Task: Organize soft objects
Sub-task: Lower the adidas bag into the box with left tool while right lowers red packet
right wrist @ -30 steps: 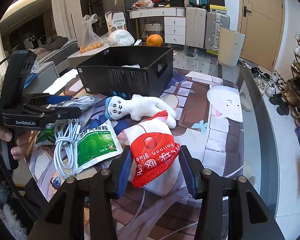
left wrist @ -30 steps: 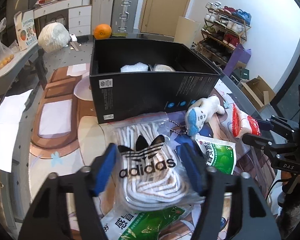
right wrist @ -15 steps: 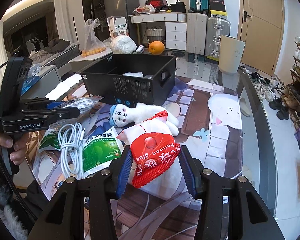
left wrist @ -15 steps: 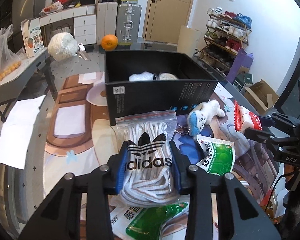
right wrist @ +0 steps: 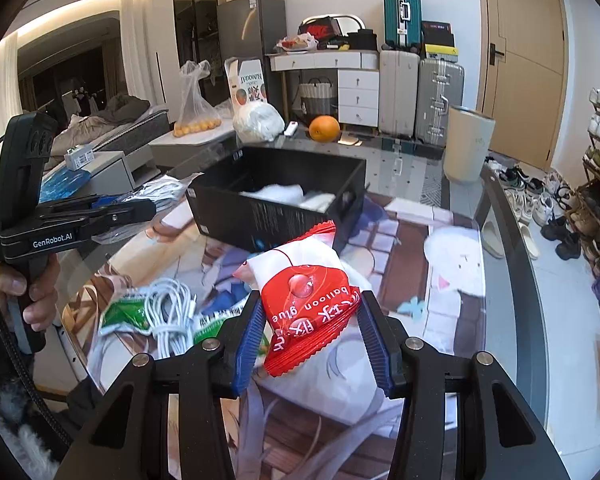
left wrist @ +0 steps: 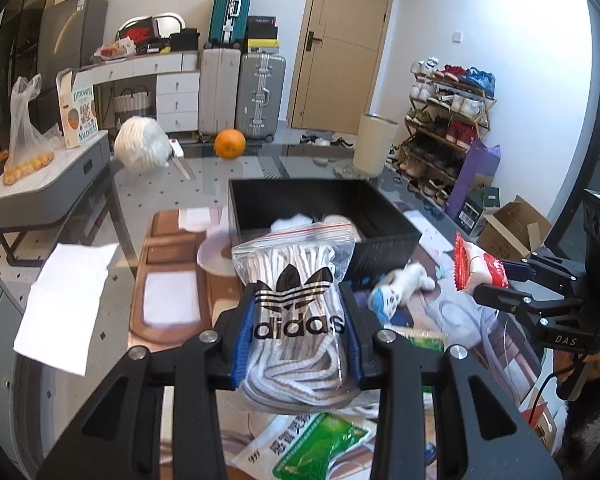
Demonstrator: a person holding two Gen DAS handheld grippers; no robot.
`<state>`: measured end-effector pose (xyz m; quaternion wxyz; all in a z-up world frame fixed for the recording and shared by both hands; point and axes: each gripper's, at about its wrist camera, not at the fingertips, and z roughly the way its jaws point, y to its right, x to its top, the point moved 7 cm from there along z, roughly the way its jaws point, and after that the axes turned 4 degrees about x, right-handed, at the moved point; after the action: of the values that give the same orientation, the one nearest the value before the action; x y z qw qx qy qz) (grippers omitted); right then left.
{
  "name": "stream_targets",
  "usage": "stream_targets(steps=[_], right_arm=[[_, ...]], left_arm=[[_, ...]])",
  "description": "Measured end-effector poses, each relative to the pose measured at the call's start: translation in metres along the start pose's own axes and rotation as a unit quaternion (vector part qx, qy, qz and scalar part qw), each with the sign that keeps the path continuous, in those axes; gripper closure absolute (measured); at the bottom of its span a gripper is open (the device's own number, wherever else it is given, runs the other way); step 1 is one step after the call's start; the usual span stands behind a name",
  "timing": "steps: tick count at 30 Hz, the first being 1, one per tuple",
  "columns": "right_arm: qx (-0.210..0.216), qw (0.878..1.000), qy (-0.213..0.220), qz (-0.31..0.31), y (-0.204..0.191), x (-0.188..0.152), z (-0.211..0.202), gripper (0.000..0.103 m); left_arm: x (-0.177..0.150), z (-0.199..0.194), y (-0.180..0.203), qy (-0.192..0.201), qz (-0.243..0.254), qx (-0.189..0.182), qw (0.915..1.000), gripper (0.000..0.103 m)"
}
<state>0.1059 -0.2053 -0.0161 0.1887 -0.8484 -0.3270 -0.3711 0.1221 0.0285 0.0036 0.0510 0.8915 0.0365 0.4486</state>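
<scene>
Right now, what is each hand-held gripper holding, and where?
Left hand-held gripper: adidas bag, lower sides. Right hand-held gripper: red balloon-glue packet, lower sides.

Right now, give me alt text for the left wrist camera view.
The left gripper grips a clear adidas zip bag of white laces, raised before an open black box. A plush toy lies on the table to the right.

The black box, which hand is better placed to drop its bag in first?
Left, probably. The left gripper holds the lace bag lifted right before the black box. The right gripper holds the red packet off toward the box's corner.
</scene>
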Motion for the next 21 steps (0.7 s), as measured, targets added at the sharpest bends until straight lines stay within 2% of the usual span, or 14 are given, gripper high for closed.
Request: stream_targets(steps=[10, 21], right_arm=[[-0.004, 1.0, 0.021, -0.002, -0.003, 0.042, 0.007, 0.056], [-0.006, 1.0, 0.015, -0.007, 0.002, 0.075, 0.038, 0.056]], left_arm=[[0.031, 0.01, 0.0, 0.028, 0.018, 0.002, 0.9995, 0.067], [0.057, 0.047, 0.002, 0.03, 0.033, 0.007, 0.999, 0.067]])
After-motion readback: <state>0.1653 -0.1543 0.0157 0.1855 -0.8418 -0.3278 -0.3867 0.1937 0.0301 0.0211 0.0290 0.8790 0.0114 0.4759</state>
